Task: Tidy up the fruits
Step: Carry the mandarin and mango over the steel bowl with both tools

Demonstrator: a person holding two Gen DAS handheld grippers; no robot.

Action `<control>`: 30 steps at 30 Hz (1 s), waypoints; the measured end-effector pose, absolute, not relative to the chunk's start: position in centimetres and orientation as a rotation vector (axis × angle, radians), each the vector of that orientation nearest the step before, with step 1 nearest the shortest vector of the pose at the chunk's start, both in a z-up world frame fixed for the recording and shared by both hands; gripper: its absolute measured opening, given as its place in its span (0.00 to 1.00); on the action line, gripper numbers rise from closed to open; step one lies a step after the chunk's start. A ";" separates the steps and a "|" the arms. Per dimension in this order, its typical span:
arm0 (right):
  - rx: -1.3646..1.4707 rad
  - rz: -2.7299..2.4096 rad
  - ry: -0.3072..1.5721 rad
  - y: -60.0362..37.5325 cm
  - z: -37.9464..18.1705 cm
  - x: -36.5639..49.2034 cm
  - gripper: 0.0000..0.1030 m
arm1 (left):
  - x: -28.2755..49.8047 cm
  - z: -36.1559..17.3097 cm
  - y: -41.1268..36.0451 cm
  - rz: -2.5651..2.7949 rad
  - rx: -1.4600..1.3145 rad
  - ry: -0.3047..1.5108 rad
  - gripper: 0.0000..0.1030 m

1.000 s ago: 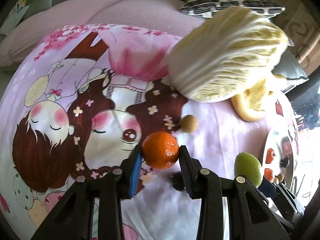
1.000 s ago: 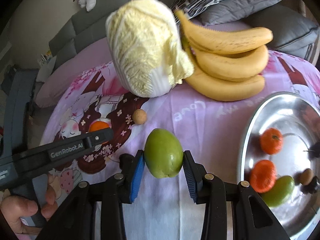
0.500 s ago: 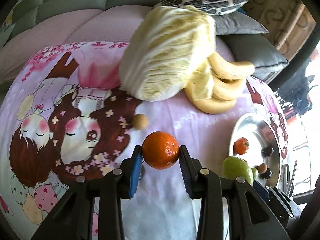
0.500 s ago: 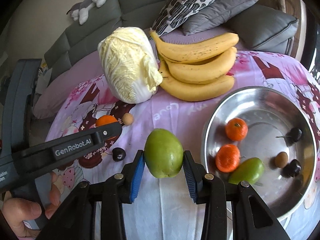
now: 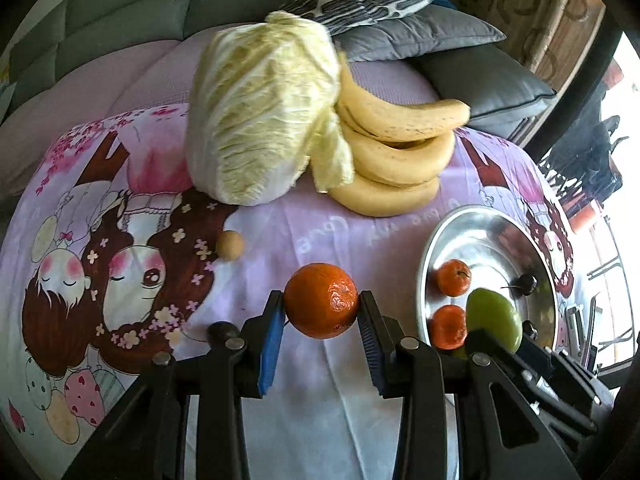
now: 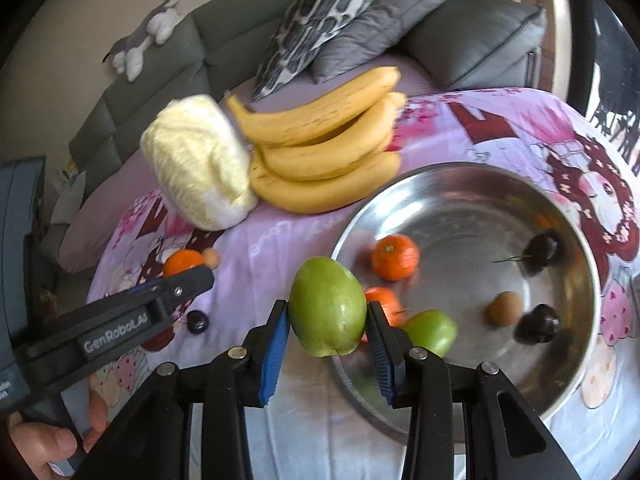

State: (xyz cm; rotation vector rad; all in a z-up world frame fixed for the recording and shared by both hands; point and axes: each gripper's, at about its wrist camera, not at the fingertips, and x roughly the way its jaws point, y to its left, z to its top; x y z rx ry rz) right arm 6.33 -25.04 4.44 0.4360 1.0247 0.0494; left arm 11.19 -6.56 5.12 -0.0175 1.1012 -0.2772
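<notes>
My left gripper [image 5: 321,322] is shut on an orange tangerine [image 5: 321,300], held above the printed cloth left of the steel bowl [image 5: 492,224]. My right gripper [image 6: 328,330] is shut on a green fruit [image 6: 327,306] at the near-left rim of the bowl [image 6: 460,176]. Inside the bowl lie two tangerines [image 6: 395,257], another green fruit [image 6: 430,330], a small tan fruit [image 6: 504,308] and two dark cherries [image 6: 536,324]. On the cloth remain a small tan fruit [image 5: 229,245] and a dark cherry [image 6: 197,322]. The left gripper with its tangerine [image 6: 182,262] also shows in the right wrist view.
A napa cabbage [image 5: 260,120] and a bunch of bananas [image 5: 396,152] lie at the back of the pink cartoon cloth [image 5: 120,240]. Grey and patterned cushions [image 5: 420,36] sit behind on a grey sofa. A hand [image 6: 36,444] holds the left gripper's handle.
Both grippers have carried their fruits rightward toward the bowl and rolled slightly. The bowl now fills much more of both views; the green fruit has come up to its rim.
</notes>
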 end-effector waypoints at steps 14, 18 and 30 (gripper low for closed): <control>0.518 -0.056 1.007 -31.0 4.1 5.7 0.40 | 9.9 5.3 -11.6 -0.355 0.044 1.107 0.37; 0.531 -0.076 1.004 -32.0 4.1 5.6 0.40 | 9.6 5.4 -12.5 -0.371 0.049 1.108 0.37; 0.550 -0.124 0.999 -34.0 4.2 5.0 0.40 | 9.3 5.3 -15.3 -0.424 0.051 1.107 0.37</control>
